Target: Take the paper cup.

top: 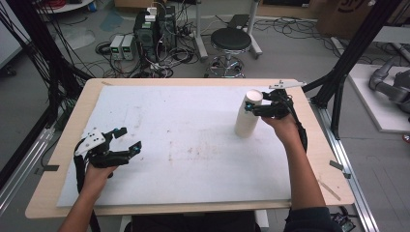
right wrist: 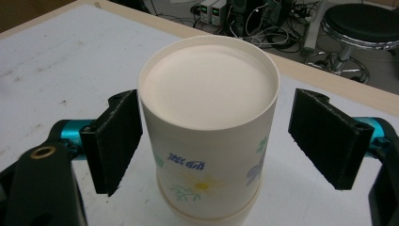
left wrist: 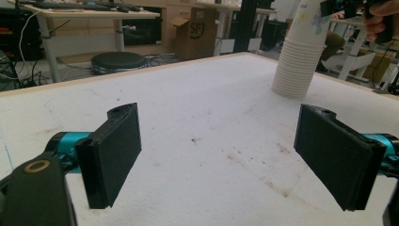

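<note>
A tall stack of upturned white paper cups (top: 247,118) stands on the white mat at the right of the table. The top cup (right wrist: 207,89) has a flower print and shows its flat base. My right gripper (top: 252,105) is open around that top cup; in the right gripper view (right wrist: 214,141) one pad sits close beside the cup wall and the other stands a small gap away. My left gripper (top: 129,138) rests low over the mat at the left, open with nothing between its pads (left wrist: 113,150). In the left gripper view the cup stack (left wrist: 296,61) stands far off.
The white mat (top: 183,145) covers most of the wooden table (top: 67,145). Beyond the far edge are a black stool (top: 231,41), computer boxes (top: 150,29) and loose cables on the floor. Black frame posts (top: 348,53) stand at the right.
</note>
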Action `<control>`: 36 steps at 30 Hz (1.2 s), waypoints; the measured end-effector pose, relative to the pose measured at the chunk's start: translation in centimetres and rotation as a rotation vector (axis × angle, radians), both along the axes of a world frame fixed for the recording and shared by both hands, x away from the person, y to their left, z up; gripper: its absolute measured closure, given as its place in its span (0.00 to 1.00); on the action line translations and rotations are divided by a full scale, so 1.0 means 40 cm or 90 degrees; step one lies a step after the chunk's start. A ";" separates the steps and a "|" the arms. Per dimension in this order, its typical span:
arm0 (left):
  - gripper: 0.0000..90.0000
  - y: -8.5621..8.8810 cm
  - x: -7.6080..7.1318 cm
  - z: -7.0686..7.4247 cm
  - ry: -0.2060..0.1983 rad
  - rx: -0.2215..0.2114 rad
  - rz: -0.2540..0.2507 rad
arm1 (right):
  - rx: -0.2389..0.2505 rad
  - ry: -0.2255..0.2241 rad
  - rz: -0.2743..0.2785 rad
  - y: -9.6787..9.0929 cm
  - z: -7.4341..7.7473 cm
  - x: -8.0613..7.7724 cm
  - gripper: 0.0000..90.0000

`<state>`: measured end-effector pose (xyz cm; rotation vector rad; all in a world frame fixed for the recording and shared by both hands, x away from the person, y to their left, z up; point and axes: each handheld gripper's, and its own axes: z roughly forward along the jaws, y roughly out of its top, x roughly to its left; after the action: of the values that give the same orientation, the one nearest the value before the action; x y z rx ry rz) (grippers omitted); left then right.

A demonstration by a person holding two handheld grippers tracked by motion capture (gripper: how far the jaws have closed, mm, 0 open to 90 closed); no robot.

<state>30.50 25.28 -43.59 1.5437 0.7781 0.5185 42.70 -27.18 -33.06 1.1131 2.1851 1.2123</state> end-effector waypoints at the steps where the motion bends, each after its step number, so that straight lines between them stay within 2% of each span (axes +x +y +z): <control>1: 0.17 0.000 0.000 0.000 0.000 0.002 -0.001 | 0.001 0.003 0.000 0.001 -0.002 0.004 0.20; 4: 0.17 0.000 0.000 0.000 0.001 0.003 -0.001 | 0.013 0.003 0.004 0.002 -0.005 0.014 0.22; 7: 0.17 0.000 0.001 -0.001 0.002 0.002 -0.001 | 0.016 0.001 0.023 0.003 -0.006 0.019 0.32; 9: 0.17 0.000 0.001 -0.001 0.003 0.002 -0.002 | 0.016 0.003 0.025 0.004 -0.005 0.019 0.35; 15: 0.17 -0.001 0.001 -0.001 0.005 0.001 -0.002 | 0.008 -0.010 0.035 0.007 0.008 0.018 0.37; 23: 0.17 0.000 0.001 0.000 0.003 0.001 -0.002 | 0.010 -0.032 0.033 0.009 0.054 0.009 0.37; 25: 0.17 -0.001 0.001 0.000 0.003 0.001 -0.005 | 0.012 -0.047 0.037 0.008 0.083 -0.001 0.37; 28: 0.17 -0.003 0.001 0.001 0.002 0.002 -0.008 | 0.018 -0.062 0.045 0.007 0.103 -0.010 0.38; 29: 0.17 -0.004 0.000 0.001 0.002 0.001 -0.009 | 0.014 -0.073 0.053 0.006 0.122 -0.019 0.38; 32: 0.17 -0.005 0.000 0.002 0.001 0.004 -0.012 | 0.009 -0.079 0.055 0.004 0.141 -0.028 0.38; 33: 0.17 -0.005 0.000 0.003 0.001 0.004 -0.012 | 0.020 -0.092 0.057 0.001 0.159 -0.038 0.38; 36: 0.17 -0.006 -0.001 0.004 0.000 0.001 -0.015 | 0.017 -0.103 0.060 -0.003 0.175 -0.046 0.39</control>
<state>30.47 25.02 -43.42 1.5535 0.7591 0.5016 40.87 -27.29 -26.05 0.8985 2.1244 1.3266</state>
